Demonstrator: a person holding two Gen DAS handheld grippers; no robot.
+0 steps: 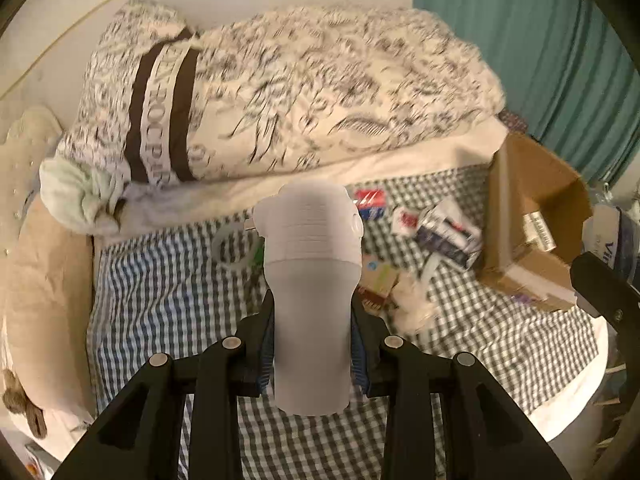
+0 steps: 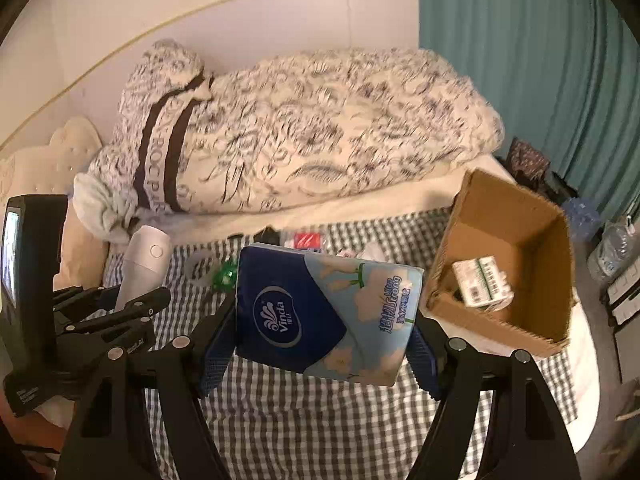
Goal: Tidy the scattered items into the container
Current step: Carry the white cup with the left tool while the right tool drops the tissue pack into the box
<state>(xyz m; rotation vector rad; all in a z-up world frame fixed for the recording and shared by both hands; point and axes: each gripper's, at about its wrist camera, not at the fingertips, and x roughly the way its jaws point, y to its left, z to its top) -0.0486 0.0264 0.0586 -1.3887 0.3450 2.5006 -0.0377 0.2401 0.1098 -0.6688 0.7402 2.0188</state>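
Above a grey-and-white checked bedsheet point(image 2: 320, 420), the right gripper point(image 2: 320, 344) clamps a blue Vinda tissue pack point(image 2: 324, 312) just left of the open brown cardboard box point(image 2: 556, 280), which holds a small green-and-white carton point(image 2: 482, 280). The left gripper point(image 1: 312, 344) grasps an upright pale grey plastic bottle point(image 1: 310, 280); small packets point(image 1: 448, 232) lie scattered on the sheet beyond.

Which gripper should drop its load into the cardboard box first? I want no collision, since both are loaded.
Probably the right gripper: its Vinda tissue pack sits right beside the open cardboard box. The left gripper, clamping the white bottle, is farther away over the checkered sheet.
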